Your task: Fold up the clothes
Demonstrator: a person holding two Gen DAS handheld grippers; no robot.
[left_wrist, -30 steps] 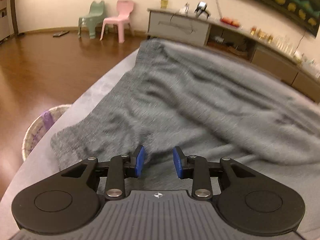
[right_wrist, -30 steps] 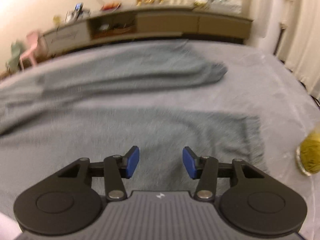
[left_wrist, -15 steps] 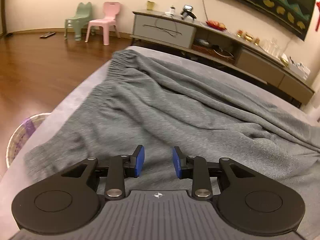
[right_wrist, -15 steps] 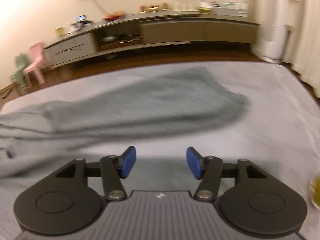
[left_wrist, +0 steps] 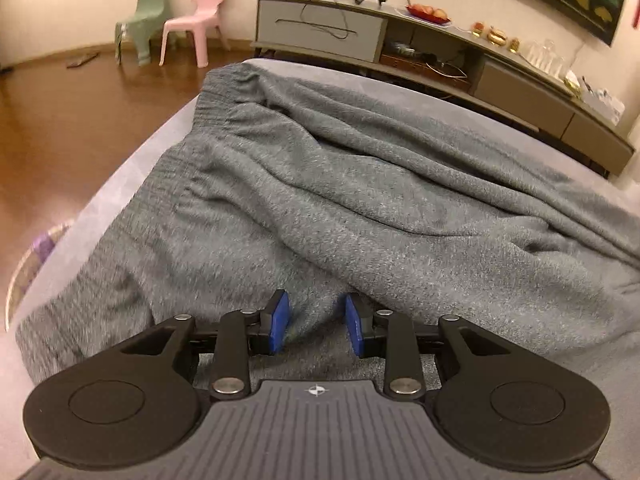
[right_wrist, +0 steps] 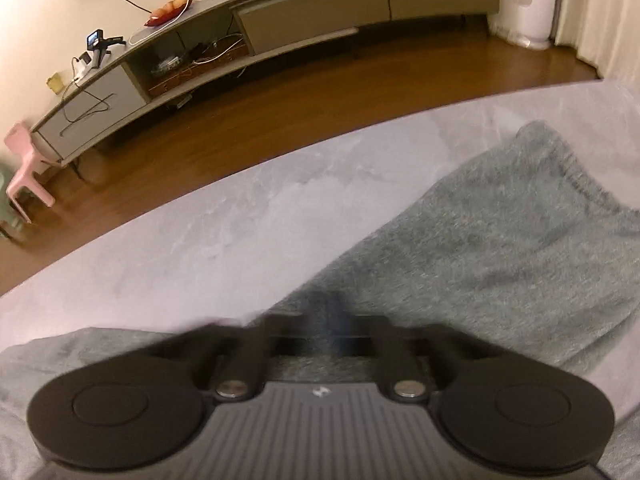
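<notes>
Two grippers work the grey trousers point(left_wrist: 360, 200) on the desk point(right_wrist: 240, 216): left gripper point(left_wrist: 316, 324) released above the fabric, right gripper point(right_wrist: 332, 332) clenched on it.

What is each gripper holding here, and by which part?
Left gripper: open over the grey fleece trousers, holding nothing. Right gripper: too blurred to tell.
</notes>
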